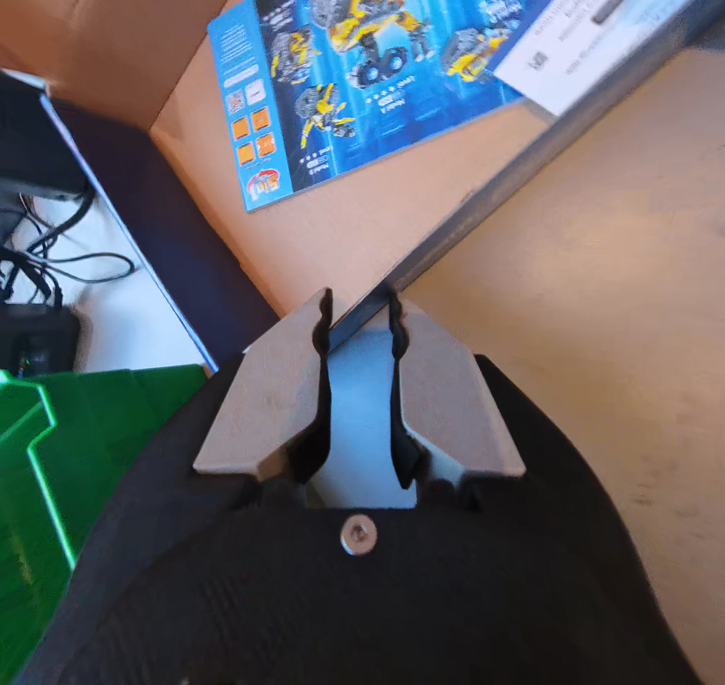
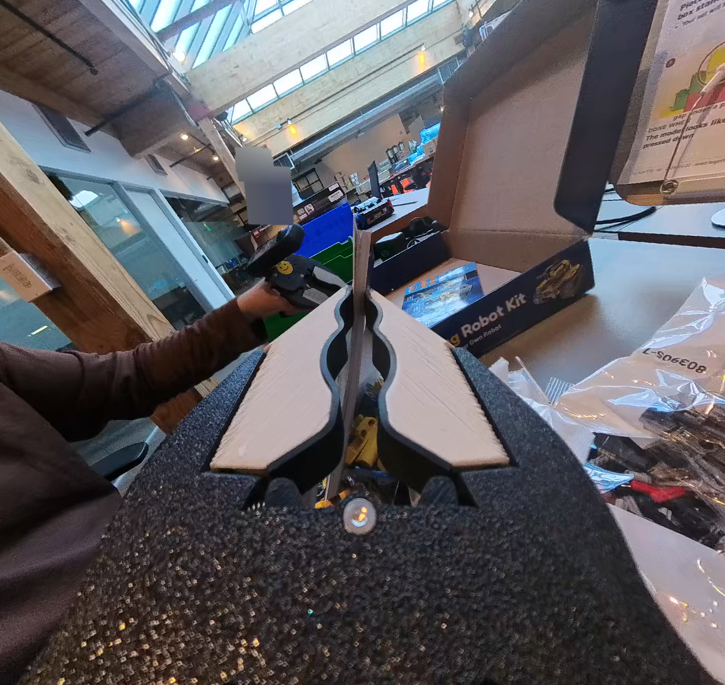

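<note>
The right gripper point(image 2: 359, 305) is clamped on a thin grey sheet point(image 2: 360, 262) that stands edge-on between its fingertips and rises above them. In the left wrist view the same sheet point(image 1: 510, 211) runs as a long grey edge from between the fingers away to the far right, with a tan board face on its right side. The left gripper point(image 1: 359, 313) has its fingers a little apart around the near end of that edge; whether they pinch it cannot be told, as the frame is blurred. Beyond the sheet sits an open cardboard box point(image 2: 506, 179) with dark blue outer walls, its lid standing upright, and a blue booklet point(image 1: 353, 77) with yellow robot pictures lies flat on its floor. Near right of the right gripper lie clear plastic bags point(image 2: 635, 391) of parts on the table point(image 2: 643, 274). A green crate point(image 1: 78, 450) sits at near left of the left gripper. A sleeved arm point(image 2: 129, 372) reaches in from the left, holding the left gripper's handle.
</note>
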Available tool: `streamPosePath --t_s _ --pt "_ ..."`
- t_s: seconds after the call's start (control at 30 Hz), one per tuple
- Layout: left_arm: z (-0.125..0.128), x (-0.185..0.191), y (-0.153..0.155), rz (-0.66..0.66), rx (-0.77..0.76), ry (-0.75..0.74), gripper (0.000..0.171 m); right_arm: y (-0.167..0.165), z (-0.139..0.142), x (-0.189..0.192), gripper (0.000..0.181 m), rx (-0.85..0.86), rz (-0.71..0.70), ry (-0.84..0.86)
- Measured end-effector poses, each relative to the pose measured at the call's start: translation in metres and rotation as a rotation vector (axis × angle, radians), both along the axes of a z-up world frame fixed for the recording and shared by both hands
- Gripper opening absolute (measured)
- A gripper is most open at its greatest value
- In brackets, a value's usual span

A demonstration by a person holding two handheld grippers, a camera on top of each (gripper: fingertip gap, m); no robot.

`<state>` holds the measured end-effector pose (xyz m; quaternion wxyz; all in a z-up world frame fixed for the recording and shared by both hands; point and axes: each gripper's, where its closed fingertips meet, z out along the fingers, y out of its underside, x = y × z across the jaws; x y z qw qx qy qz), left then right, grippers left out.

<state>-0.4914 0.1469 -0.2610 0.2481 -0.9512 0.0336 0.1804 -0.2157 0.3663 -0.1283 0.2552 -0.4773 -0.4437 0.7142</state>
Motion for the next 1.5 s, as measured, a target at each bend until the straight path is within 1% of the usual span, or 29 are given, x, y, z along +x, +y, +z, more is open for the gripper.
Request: streamPosePath --t_s 0.07,0.1,0.2,0.23,0.3,0.37,0.47,0.53,0.63,0.73,0.9,1.07,1.17,1.3,1.4,1.5 --pt "0.004 0.0 0.002 0.032 0.062 -0.024 0.032 -0.001 0.0 -0.001 0.003 -0.006 0.003 -0.001" --pt "0.01 0.003 0.004 0.038 0.1 -0.022 0.032 -0.001 -0.001 -0.001 0.003 -0.012 0.006 -0.001" --pt "0.042 0.028 0.019 0.0 0.258 -0.024 0.035 0.0 -0.002 -0.001 0.003 -0.024 0.007 -0.004" --pt "0.051 0.04 0.026 -0.02 0.304 -0.049 0.038 0.001 -0.002 -0.001 0.003 -0.027 0.006 -0.005" --pt "0.065 0.076 0.047 -0.102 0.381 -0.197 0.044 0.001 -0.003 -0.002 0.003 -0.034 0.008 -0.006" --pt "0.071 0.109 0.071 -0.203 0.427 -0.338 0.046 0.001 -0.004 -0.003 0.003 -0.037 0.009 -0.007" --pt "0.067 0.129 0.105 -0.277 0.435 -0.432 0.055 0.002 -0.005 -0.003 0.003 -0.043 0.01 -0.005" --pt "0.064 0.146 0.121 -0.347 0.443 -0.519 0.051 0.004 -0.007 -0.003 0.003 -0.044 0.004 -0.009" --pt "0.065 0.173 0.131 -0.461 0.48 -0.69 0.034 0.005 -0.009 -0.003 0.003 -0.045 -0.003 -0.014" --pt "0.062 0.181 0.132 -0.503 0.517 -0.778 0.023 0.008 -0.012 -0.004 0.004 -0.052 -0.009 -0.025" --pt "0.075 0.184 0.121 -0.54 0.558 -0.892 0.011 0.01 -0.02 -0.009 0.004 -0.055 -0.023 -0.051" --pt "0.088 0.187 0.118 -0.528 0.6 -1.028 0.006 0.01 -0.022 -0.008 0.005 -0.076 -0.011 -0.045" --pt "0.091 0.188 0.117 -0.535 0.611 -1.047 0.005 0.009 -0.021 -0.007 0.006 -0.08 0.0 -0.032" --pt "0.101 0.185 0.113 -0.544 0.641 -1.065 0.004 0.01 -0.016 -0.005 0.008 -0.084 0.0 -0.004" --pt "0.115 0.175 0.102 -0.496 0.686 -1.085 0.003 0.014 -0.01 -0.002 0.013 -0.096 -0.017 0.027" --pt "0.121 0.163 0.072 -0.394 0.674 -1.135 0.003 0.019 -0.007 0.001 0.015 -0.078 -0.052 0.04"
